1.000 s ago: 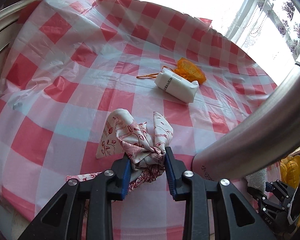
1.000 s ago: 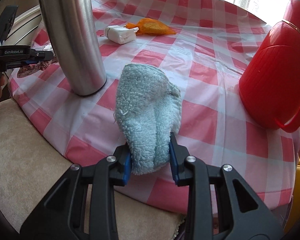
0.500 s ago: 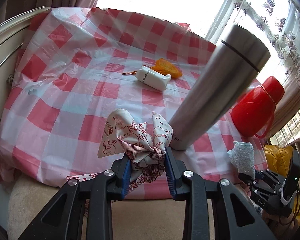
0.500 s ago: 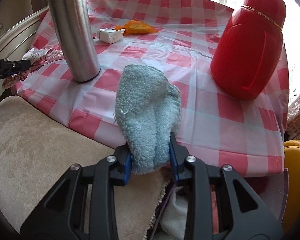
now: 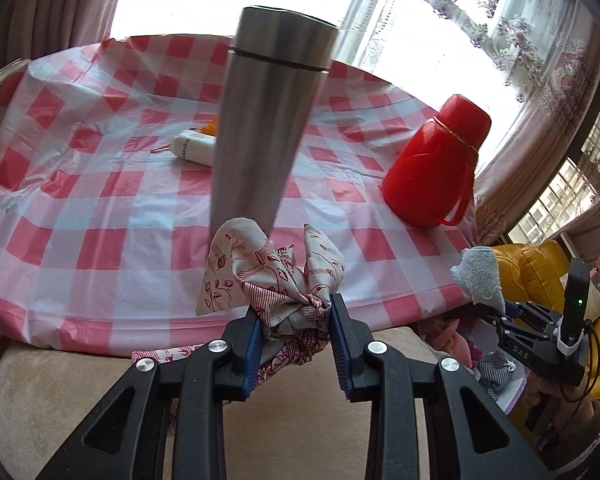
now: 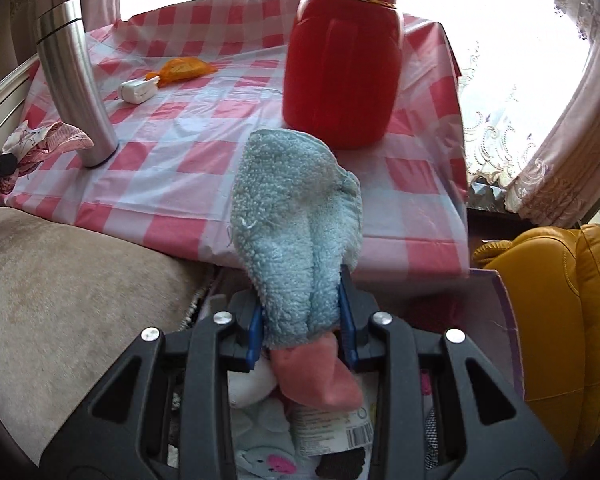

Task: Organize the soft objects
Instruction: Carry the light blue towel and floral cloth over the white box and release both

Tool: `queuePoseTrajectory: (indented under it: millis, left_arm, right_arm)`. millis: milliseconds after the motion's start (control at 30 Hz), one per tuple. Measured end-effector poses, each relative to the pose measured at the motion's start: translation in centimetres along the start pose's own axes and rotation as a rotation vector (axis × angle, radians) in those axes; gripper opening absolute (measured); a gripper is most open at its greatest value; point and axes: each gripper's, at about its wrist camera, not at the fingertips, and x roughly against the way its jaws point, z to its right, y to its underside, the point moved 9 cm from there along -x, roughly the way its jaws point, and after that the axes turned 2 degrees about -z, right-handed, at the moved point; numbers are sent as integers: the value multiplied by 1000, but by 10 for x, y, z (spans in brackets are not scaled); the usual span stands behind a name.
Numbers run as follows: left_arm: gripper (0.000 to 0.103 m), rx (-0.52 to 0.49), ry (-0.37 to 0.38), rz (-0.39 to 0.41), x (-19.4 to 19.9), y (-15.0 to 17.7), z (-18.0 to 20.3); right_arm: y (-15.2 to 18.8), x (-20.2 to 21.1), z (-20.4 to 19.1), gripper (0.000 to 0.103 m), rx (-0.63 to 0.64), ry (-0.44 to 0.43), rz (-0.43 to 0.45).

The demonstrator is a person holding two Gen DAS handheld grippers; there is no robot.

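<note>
Left tongs (image 5: 294, 332): clamped on crumpled red-patterned white cloth (image 5: 276, 280) – trailing tail could snag the surface edge
Right tongs (image 6: 302, 320): gripping fluffy pale-blue sock (image 6: 296, 216) – could slip out

left wrist: off table edge, facing table (image 5: 100, 208) | right wrist: same | shared: steel flask (image 5: 268, 120), red jug (image 6: 340, 64)

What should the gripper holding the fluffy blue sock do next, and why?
Probably lower it a little and let go. The right hand-held gripper is clamped on the blue sock, already off the checked table and above a box of soft things, so the sock would likely drop in there.
</note>
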Motion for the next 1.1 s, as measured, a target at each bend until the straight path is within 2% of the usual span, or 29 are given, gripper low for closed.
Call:
queuePoseTrajectory:
  millis: [233,467,867,967,1100]
  left_arm:
    - [32,-114,97,-51,-12,19,74]
    - [32,-223,197,-127,-25,47,141]
    - [32,-336,313,-228,-35,87,212]
    - [42,-362,357,-259,-34,96,226]
    - [49,-379,365,-271,-33,100,232]
  right_arm:
    - [27,9,46,35,-67,68,-25]
    - [49,16,75,35,-100,131,-49]
    - [72,24,110,39,-168,176,-78]
    - [75,23,113,46,-182,165,-87]
    - [76,23,115,47,-193,164,-91]
